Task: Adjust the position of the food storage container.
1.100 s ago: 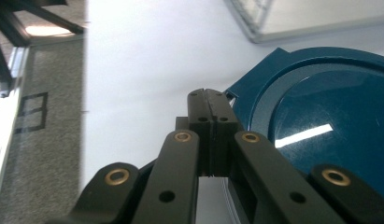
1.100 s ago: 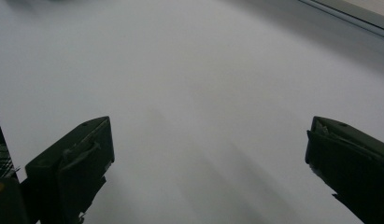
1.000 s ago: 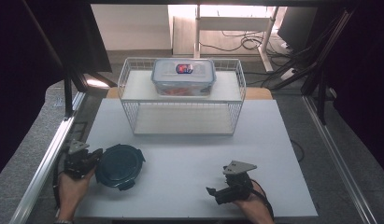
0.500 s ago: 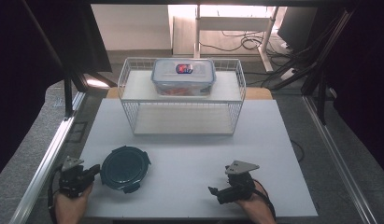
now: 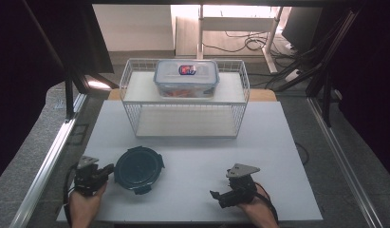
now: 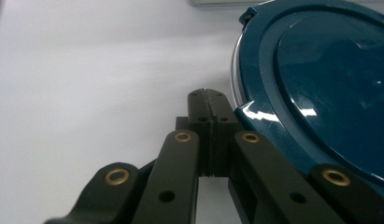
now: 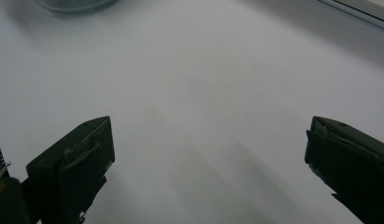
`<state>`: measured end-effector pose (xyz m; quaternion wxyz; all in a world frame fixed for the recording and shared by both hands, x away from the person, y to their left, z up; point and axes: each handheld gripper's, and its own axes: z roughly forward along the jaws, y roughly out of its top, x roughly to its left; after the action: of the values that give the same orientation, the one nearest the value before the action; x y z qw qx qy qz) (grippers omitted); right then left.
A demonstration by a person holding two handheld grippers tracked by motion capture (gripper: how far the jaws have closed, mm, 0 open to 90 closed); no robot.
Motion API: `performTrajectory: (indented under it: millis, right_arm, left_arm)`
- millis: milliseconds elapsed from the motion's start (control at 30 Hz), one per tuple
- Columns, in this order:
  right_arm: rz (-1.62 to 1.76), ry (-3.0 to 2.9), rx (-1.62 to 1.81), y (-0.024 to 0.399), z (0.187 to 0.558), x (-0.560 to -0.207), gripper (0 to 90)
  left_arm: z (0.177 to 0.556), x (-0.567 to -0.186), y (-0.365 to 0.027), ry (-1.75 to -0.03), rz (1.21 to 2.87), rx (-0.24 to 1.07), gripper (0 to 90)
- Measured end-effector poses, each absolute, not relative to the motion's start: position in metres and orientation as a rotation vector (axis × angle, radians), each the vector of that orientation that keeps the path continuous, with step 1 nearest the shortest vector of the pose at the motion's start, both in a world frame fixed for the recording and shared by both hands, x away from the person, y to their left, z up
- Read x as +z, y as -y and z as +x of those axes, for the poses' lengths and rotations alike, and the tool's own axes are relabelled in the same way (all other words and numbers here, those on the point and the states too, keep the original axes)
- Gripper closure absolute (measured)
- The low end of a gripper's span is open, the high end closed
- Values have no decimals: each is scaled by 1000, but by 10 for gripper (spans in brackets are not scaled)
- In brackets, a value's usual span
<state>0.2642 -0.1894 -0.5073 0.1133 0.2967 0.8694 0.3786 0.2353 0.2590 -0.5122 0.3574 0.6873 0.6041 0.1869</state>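
Observation:
A round container with a dark teal lid (image 5: pixel 138 169) lies flat on the white table (image 5: pixel 192 152) at the front left. My left gripper (image 5: pixel 108 171) is just left of it, low on the table. In the left gripper view its jaws (image 6: pixel 206 95) are pressed together with nothing between them, and the teal lid (image 6: pixel 330 93) sits right beside their right side. My right gripper (image 5: pixel 219 197) rests at the front right of the table. Its jaws (image 7: pixel 206 149) stand wide apart over bare white surface.
A white wire rack (image 5: pixel 185 102) stands at the back middle of the table. On its top shelf sits a clear lidded box (image 5: pixel 186 77) with red contents. A metal rail (image 5: pixel 50 156) runs along the left edge. The person's hands hold both grippers at the front edge.
My left gripper dropped back toward the front edge and then shifted right. The teal-lidded container has slid a little to the right. The right gripper has hardly moved.

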Motion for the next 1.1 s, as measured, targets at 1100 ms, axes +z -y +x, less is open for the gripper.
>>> performTrajectory:
  millis: [1100]
  right_arm:
    - [947,-2515,1112,204,276,-508,16]
  left_arm:
    - [277,-511,-146,-1268,1902,371,900]
